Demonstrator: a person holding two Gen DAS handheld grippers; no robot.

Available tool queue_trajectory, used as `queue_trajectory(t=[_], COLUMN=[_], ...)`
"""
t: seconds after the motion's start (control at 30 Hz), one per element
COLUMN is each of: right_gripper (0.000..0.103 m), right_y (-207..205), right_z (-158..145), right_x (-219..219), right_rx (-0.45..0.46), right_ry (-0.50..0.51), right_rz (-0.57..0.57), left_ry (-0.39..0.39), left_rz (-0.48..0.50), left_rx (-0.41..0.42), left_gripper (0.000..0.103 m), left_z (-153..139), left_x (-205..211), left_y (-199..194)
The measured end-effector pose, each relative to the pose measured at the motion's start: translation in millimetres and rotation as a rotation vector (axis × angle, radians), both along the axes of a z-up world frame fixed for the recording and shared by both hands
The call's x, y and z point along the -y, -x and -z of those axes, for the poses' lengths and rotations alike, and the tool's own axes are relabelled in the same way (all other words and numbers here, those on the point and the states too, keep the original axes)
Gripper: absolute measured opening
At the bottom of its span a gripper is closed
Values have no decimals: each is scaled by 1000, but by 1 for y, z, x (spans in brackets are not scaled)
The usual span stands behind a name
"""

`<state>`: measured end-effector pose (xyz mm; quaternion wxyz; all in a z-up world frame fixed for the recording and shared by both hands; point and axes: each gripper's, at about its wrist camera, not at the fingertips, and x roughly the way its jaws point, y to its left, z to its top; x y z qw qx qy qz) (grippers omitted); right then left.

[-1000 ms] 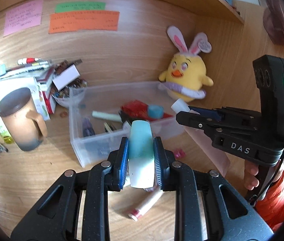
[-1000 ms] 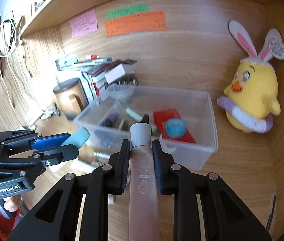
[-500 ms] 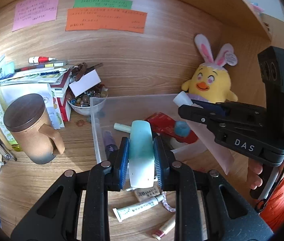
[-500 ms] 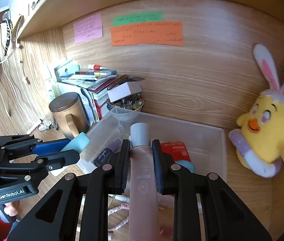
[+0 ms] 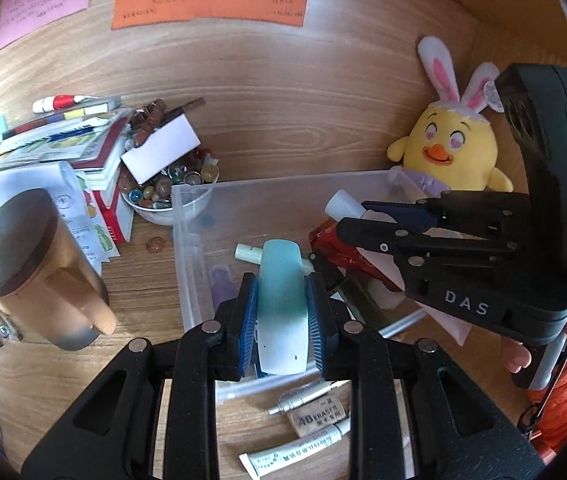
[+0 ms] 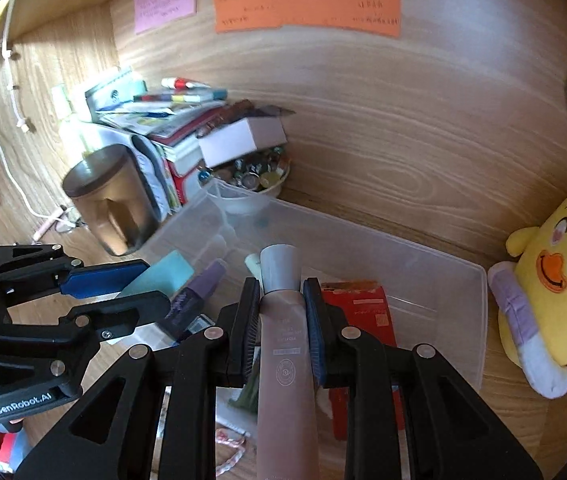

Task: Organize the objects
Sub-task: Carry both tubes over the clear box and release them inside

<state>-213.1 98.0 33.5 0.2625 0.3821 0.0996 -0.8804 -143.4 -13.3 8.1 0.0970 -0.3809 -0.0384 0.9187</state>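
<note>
Mug [image 5: 39, 268] and book stack [image 5: 83, 148] are being shown at the far left of the bench [image 5: 139, 276] in the left wrist view, with a bowl of small items [image 5: 159, 196] just beside the left end of the clear plastic bin [image 5: 187, 264].

The left gripper [image 5: 281, 310] is being held above the bin's near-left part. Its fingers [image 5: 246, 320] are being kept clamped on a teal-and-white tube [image 5: 282, 308]. The tube's long axis is being carried along the fingers, pointing forward and down into the bin, with the teal end leading. Directly beyond that end, a pale stick [image 5: 251, 252] and a purple tube [image 5: 219, 288] are lying on the bin floor.

The right gripper [image 6: 281, 328] is being held further right, over the bin's middle. Its fingers [image 6: 249, 328] are being kept clamped on a pink tube [image 6: 287, 360], whose grey cap is pointing forward past the fingertips. A red packet [image 6: 367, 312] is lying in the bin just right of these fingers. A yellow plush chick [image 6: 559, 284] is sitting outside the bin's right wall.

Both held tubes are judged to be over the bin already, so the coming move is judged to be a short lowering and release. Neither hand appears clearly nearer. On the bench in front of the bin, an eraser [image 5: 319, 416] and a small white tube [image 5: 295, 450] are lying loose.
</note>
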Motion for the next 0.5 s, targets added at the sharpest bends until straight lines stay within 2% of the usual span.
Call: queue_trajectory(t=[0.23,0.5], right_gripper=[19,19], right_y=[26,32], right_z=[11,15], right_x=[1,5], right_rx=[51,63], right_ry=[-30,-56], right_rz=[11,3], left_ry=[17,17], left_rz=[-1,-6], left_rx=[39,64], left_gripper=[24,24], left_z=[11,18], left_x=[-3,-1], left_y=[17,30])
